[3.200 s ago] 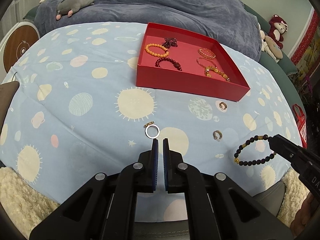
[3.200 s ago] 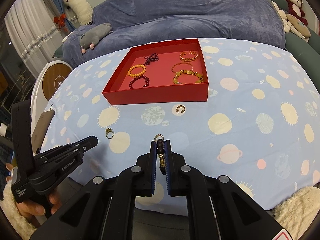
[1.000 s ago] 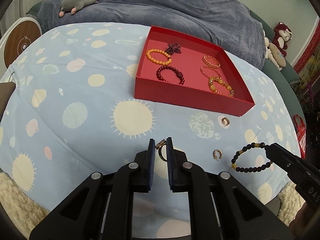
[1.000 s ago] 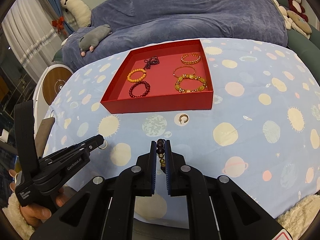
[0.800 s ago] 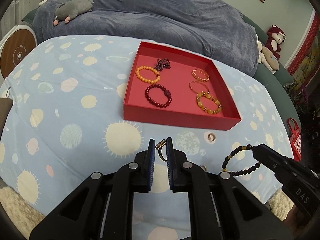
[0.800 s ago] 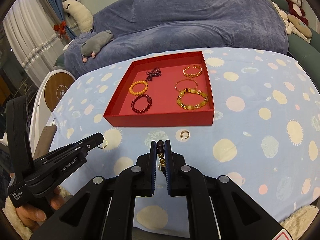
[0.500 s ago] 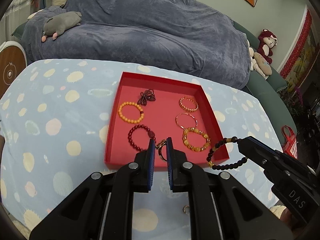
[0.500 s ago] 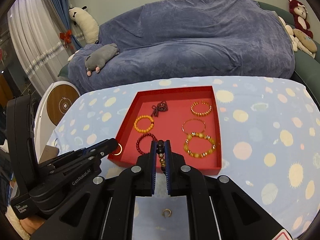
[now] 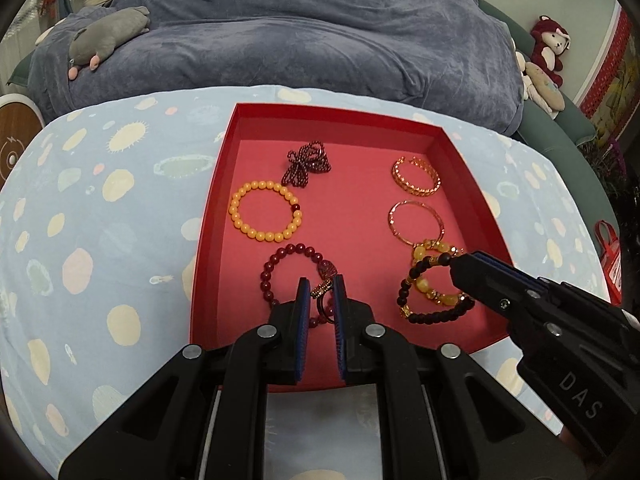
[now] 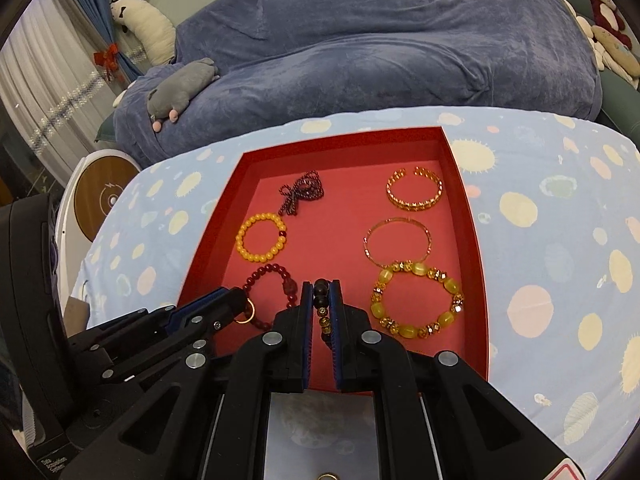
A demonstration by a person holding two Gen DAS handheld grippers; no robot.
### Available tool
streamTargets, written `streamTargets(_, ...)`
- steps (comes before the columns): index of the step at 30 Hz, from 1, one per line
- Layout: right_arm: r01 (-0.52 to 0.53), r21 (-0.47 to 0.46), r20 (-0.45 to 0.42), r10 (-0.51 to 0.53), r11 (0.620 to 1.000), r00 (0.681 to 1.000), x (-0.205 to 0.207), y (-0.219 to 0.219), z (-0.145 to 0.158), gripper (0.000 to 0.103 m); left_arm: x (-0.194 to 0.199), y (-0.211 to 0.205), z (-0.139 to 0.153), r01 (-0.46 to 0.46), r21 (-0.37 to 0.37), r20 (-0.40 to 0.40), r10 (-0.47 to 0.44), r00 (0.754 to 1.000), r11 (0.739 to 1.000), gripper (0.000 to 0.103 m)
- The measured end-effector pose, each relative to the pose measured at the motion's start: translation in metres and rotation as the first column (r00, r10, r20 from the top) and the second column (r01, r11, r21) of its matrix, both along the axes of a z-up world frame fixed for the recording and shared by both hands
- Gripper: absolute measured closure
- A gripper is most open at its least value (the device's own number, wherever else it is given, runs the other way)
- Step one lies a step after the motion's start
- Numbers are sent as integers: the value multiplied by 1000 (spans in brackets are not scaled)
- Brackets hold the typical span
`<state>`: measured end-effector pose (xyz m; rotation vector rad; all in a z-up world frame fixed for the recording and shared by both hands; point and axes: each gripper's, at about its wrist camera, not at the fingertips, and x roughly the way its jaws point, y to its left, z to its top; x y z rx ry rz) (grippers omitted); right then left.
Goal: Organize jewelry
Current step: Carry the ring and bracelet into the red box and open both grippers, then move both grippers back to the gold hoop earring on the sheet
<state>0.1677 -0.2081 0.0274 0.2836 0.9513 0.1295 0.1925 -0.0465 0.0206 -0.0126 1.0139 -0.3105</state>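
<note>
A red tray point(image 9: 208, 236) point(image 10: 476, 240) lies on the spotted blue cloth and holds several bracelets. My left gripper point(image 9: 319, 286) point(image 10: 236, 304) is shut on a gold ring point(image 9: 325, 303) point(image 10: 245, 314) and hangs over the tray's near part, above the dark red bead bracelet point(image 9: 280, 258) point(image 10: 264, 272). My right gripper point(image 10: 321, 292) point(image 9: 456, 261) is shut on a black bead bracelet point(image 9: 428, 314) point(image 10: 322, 300), which dangles over the yellow-and-gold bracelet point(image 10: 416, 300) point(image 9: 430, 248) at the tray's near right.
In the tray also lie an orange bead bracelet point(image 9: 264, 216), a dark beaded bow point(image 9: 306, 162), a gold cuff point(image 9: 416, 178) and a thin gold bangle point(image 9: 416, 220). A small ring point(image 10: 327, 477) lies on the cloth in front of the tray. A blue-covered sofa point(image 9: 320, 40) stands behind.
Both grippers have moved forward from over the cloth to over the tray, each still holding its piece. The two small rings on the cloth have slipped out of the left wrist view.
</note>
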Motion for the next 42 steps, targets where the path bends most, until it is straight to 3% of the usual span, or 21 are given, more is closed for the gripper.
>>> streamTargets(6,14,-25,-33,-15,1000,999,2,-6,-18,94,3,-1,-16,1,24,-28,0,1000,1000,91)
streamTargets(8,30,-35,-30,-31,999,999,2,-8,-18,86,3,-1,-19,-6,37,-31,7,999,999,88)
streamTargets(9,36,-43,-27,-37,998,999,2,-9,-18,84,3,-2,-20,-16,49,-33,17,999,999,83)
streamTargets(11,60,-61,-8,-61,996,998,-1,-12,-14,67,3,-2,-19,-35,65,-24,37,999,997,61)
streamTargets(14,80,-60,19,-79,995,997,-8,-18,-6,65,-2,-3,-12,-33,79,9,33,999,996,57)
streamTargets(24,114,-56,37,-112,992,993,-52,-37,9,65,-33,-1,5,-31,58,34,29,999,998,55)
streamTargets(42,102,-71,-41,-105,992,994,-103,-30,-18,65,-86,11,4,-50,56,10,50,999,997,54)
